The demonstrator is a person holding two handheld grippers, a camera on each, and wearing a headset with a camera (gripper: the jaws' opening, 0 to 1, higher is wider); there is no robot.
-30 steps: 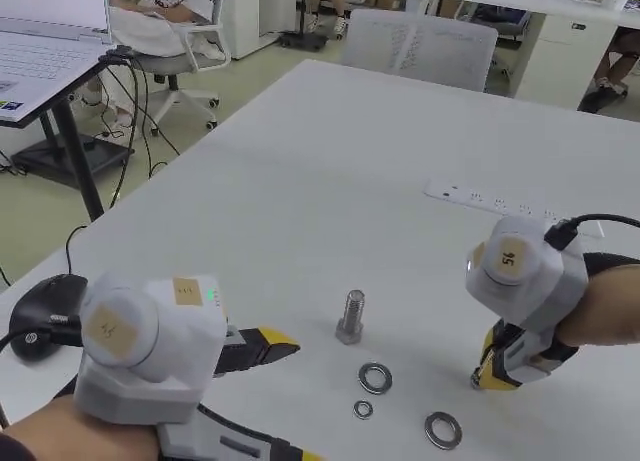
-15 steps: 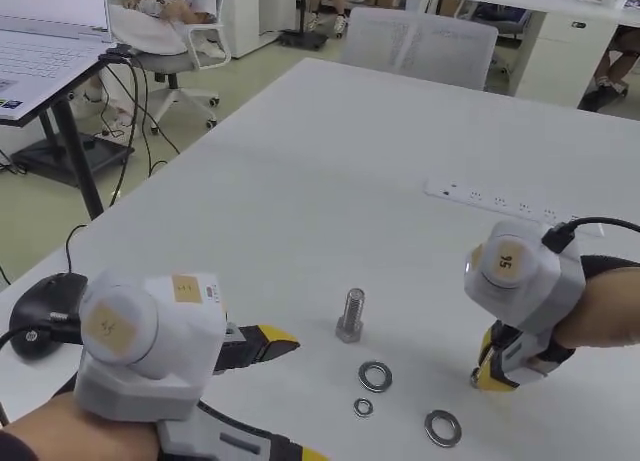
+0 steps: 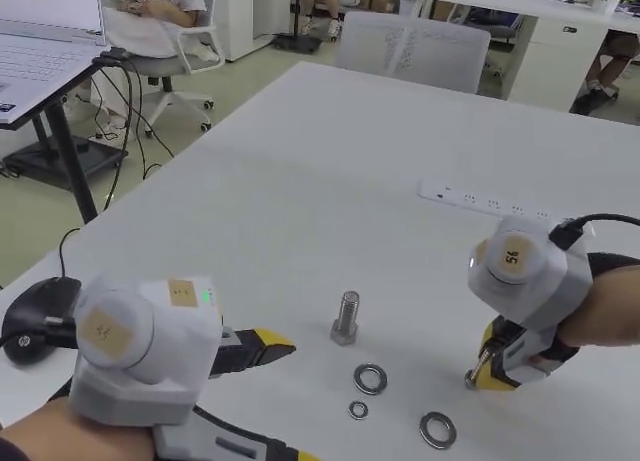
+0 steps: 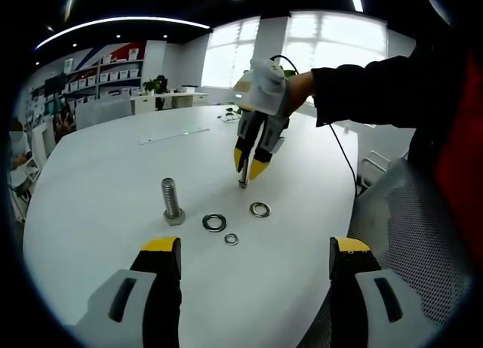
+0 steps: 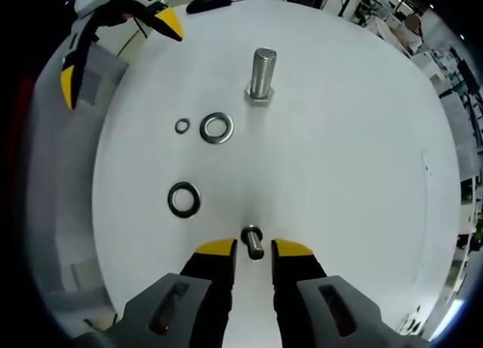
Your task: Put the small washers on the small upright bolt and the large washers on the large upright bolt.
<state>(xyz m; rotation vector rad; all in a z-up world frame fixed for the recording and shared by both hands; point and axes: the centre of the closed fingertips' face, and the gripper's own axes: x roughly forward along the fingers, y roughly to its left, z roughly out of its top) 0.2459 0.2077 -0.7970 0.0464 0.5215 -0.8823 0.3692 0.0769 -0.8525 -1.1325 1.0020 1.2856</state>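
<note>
The large bolt [image 3: 346, 318] [image 4: 170, 201] [image 5: 261, 75] stands upright on the white table [image 3: 300, 181]. In front of it lie a large washer [image 3: 370, 379] [image 5: 216, 127], a small washer [image 3: 358, 410] [image 5: 182, 125] and another large washer [image 3: 438, 430] [image 5: 184, 199]. My right gripper [image 3: 480, 374] [image 5: 254, 248] points down at the table to their right, shut on the small bolt [image 5: 253, 242] [image 4: 243, 183], which stands on end on the tabletop. My left gripper [image 3: 290, 401] [image 4: 255, 250] hovers open near the front left, nothing between its jaws, aimed at the bolt and washers.
A white power strip [image 3: 480, 199] lies farther back on the right. A black mouse [image 3: 35, 326] sits at the table's left edge. A grey chair [image 3: 410, 46] stands at the far end, and a laptop [image 3: 40, 41] sits on a stand to the left.
</note>
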